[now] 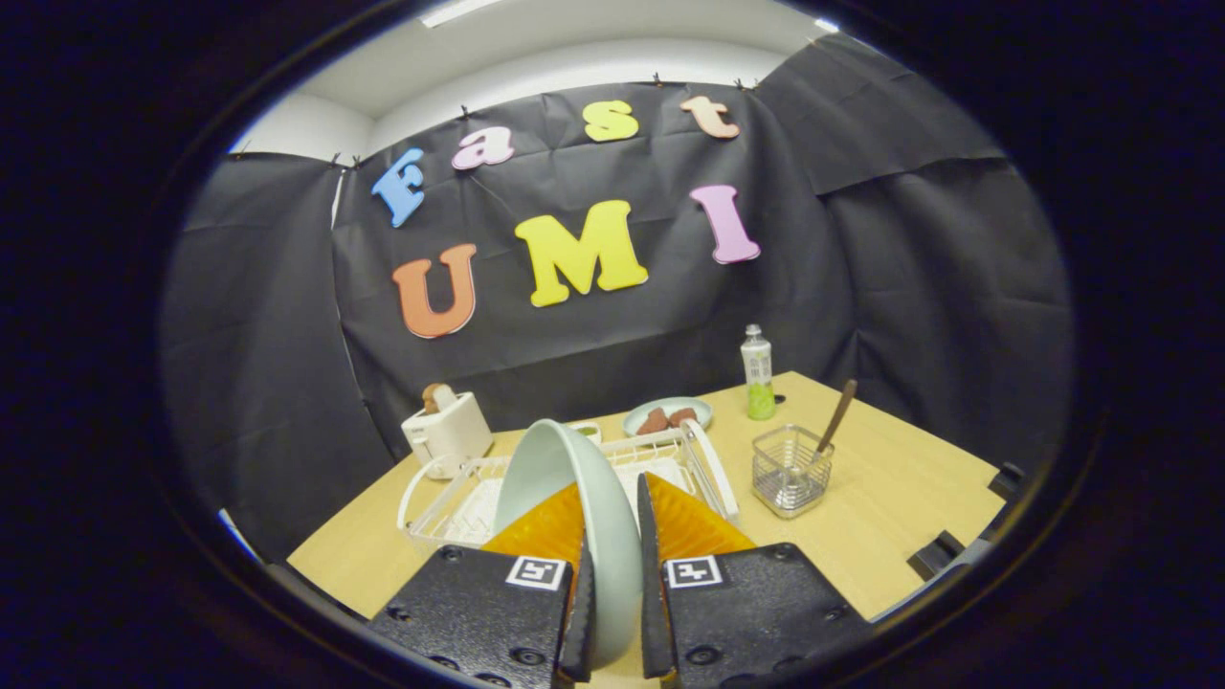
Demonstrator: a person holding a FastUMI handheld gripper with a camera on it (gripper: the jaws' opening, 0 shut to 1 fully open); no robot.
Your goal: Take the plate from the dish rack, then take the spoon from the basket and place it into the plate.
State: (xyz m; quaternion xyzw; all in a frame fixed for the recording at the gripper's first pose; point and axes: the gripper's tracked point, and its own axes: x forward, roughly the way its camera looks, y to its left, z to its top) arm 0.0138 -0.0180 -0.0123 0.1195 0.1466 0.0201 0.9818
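Observation:
A pale green plate (565, 478) stands on edge between my fingers, and my gripper (612, 517) is shut on it, one finger on each face. It is held above the white wire dish rack (450, 507), which lies just beyond the fingers. Right of the rack stands a small wire basket (787, 471) holding a spoon (836, 418) with a brown handle that leans up and to the right.
A white toaster (445, 431) with bread sits behind the rack on the left. A second plate (667, 414) with brown food lies behind the rack. A bottle (758, 373) with green liquid stands near the wooden table's (909, 488) far edge.

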